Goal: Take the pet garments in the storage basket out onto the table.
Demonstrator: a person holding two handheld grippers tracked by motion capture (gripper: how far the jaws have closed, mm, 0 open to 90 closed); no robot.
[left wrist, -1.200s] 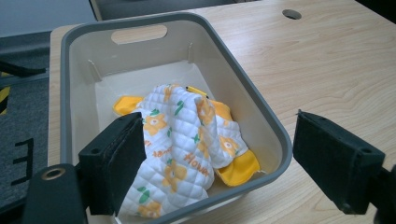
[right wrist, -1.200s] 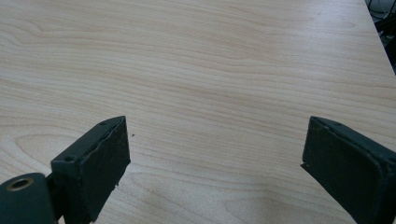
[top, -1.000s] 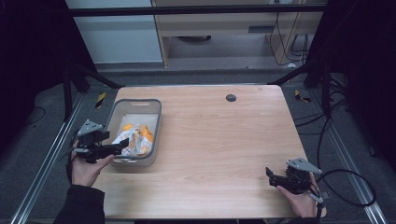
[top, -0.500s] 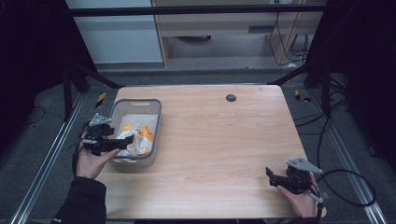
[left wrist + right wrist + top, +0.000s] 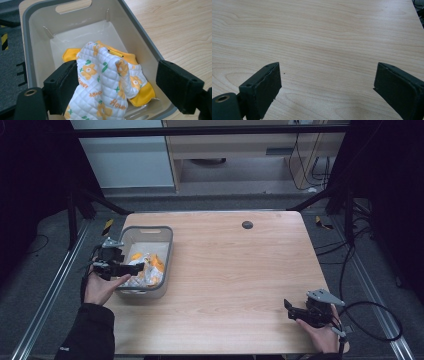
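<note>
Cloth (image 5: 105, 85): white, quilted, orange flowers, yellow trim, bunched in bin (image 5: 140, 32). Left hand-held gripper (image 5: 112, 87) jaws apart around it; right hand-held gripper (image 5: 327, 87) jaws apart.

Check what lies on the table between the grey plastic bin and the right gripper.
Bare wooden tabletop in the high view: nothing lies between the grey plastic bin and the right gripper.

A white quilted cloth (image 5: 105, 87) with orange flowers, green leaves and orange trim lies crumpled, bunched upward, inside the grey bin (image 5: 140, 27) at its near end
</note>
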